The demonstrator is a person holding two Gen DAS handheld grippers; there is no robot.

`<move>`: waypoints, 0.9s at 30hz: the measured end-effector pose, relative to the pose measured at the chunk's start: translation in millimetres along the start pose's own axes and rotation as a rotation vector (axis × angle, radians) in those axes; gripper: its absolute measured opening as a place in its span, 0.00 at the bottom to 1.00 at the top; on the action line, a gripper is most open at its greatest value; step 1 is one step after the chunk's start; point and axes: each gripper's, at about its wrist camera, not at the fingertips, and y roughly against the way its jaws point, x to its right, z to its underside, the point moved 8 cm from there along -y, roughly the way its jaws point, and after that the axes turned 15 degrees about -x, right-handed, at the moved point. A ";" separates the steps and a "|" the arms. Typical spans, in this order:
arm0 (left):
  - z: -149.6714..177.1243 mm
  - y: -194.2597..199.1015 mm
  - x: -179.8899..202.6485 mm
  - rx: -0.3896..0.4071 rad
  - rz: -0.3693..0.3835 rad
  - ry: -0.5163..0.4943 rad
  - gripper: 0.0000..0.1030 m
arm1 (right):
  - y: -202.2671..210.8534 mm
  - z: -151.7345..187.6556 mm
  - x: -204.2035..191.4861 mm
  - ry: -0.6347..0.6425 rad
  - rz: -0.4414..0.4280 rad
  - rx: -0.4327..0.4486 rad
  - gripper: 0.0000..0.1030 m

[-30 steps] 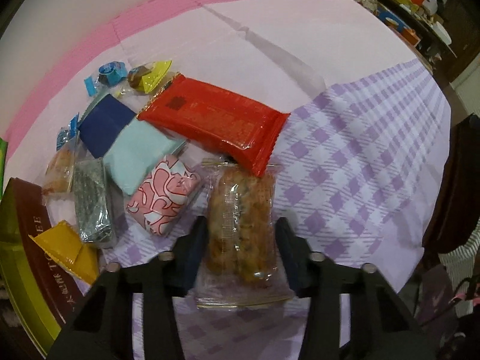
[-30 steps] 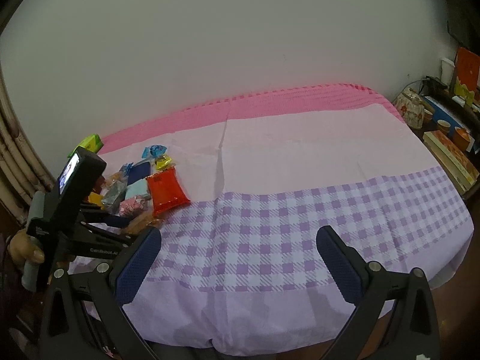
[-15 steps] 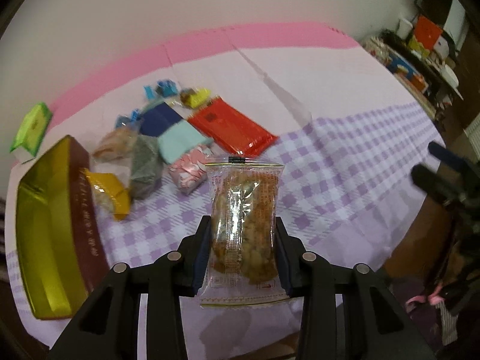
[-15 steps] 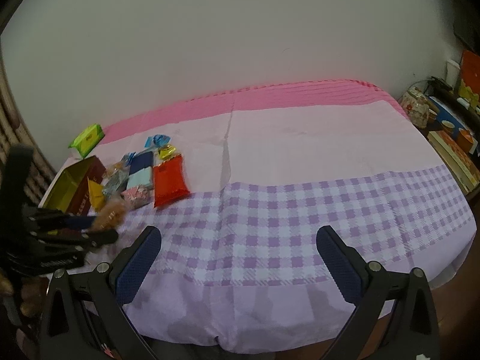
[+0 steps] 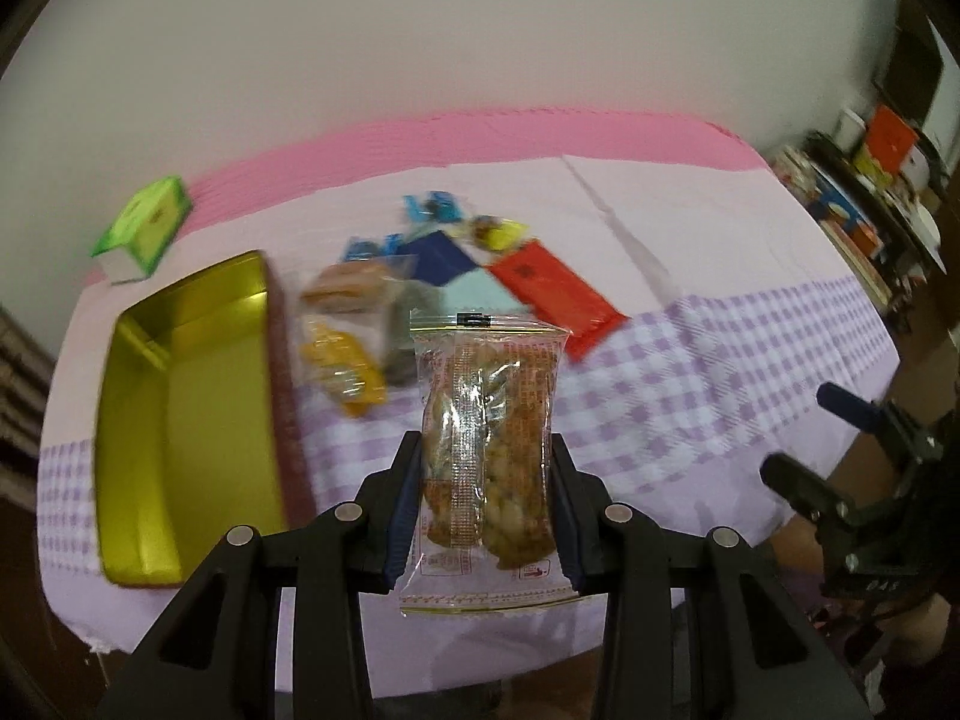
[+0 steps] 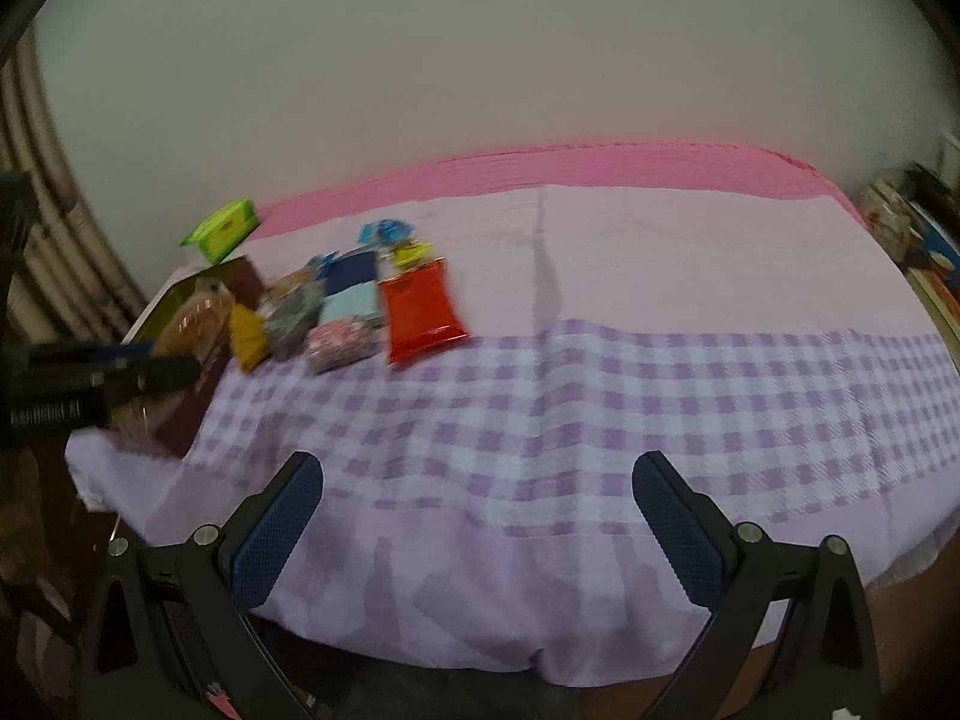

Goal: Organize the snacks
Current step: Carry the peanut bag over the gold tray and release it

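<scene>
My left gripper is shut on a clear packet of brown snacks, held upright in the air above the near edge of the table. To its left lies an open gold tin box with brown sides. Behind the packet a pile of loose snacks remains: a red packet, a navy one, a yellow one. My right gripper stands open and empty over the checked cloth; from it the left gripper with the snack packet appears at the left, over the box.
A green carton sits at the far left near the pink cloth edge. The table is covered by a pink and purple-checked cloth, with a white wall behind. Cluttered shelves stand at the right.
The left gripper has lifted the snack packet off the pile and drawn back toward the left, bringing the gold box into full view. The right gripper has shifted slightly and stays open.
</scene>
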 end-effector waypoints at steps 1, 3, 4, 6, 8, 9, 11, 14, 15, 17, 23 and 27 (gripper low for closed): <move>1.5 4.0 -9.4 0.008 -0.008 0.018 0.39 | -1.4 1.4 -6.3 0.026 -0.011 0.000 1.00; 3.4 8.4 -22.2 0.014 -0.014 0.039 0.39 | -4.6 4.9 -17.0 0.071 -0.031 -0.009 0.94; 4.7 10.6 -28.8 0.016 -0.014 0.051 0.39 | -6.6 5.3 -21.1 0.086 -0.035 -0.017 0.91; 7.0 15.6 -41.4 0.028 -0.021 0.076 0.39 | -10.3 8.6 -30.8 0.121 -0.052 -0.034 0.80; 8.3 20.5 -52.8 0.039 -0.031 0.091 0.39 | -12.7 11.6 -39.7 0.148 -0.074 -0.045 0.75; 8.7 22.6 -58.6 0.043 -0.035 0.102 0.39 | -13.8 12.1 -42.8 0.161 -0.077 -0.050 0.71; 9.4 26.2 -70.6 0.048 -0.037 0.124 0.39 | -16.1 14.6 -51.2 0.192 -0.086 -0.063 0.65; 9.7 30.3 -86.9 0.058 -0.049 0.152 0.39 | -18.5 15.3 -61.1 0.219 -0.099 -0.073 0.62; 9.6 31.1 -91.7 0.060 -0.052 0.160 0.39 | -19.5 14.2 -63.3 0.224 -0.099 -0.074 0.62; 9.6 32.4 -102.5 0.064 -0.054 0.180 0.39 | -20.4 10.6 -68.9 0.232 -0.104 -0.075 0.62; 8.7 32.6 -122.5 0.070 -0.057 0.212 0.39 | -27.1 -12.1 -83.4 0.244 -0.118 -0.066 0.62; 7.2 29.3 -133.5 0.067 -0.052 0.228 0.39 | -36.3 -29.3 -91.5 0.265 -0.103 -0.065 0.62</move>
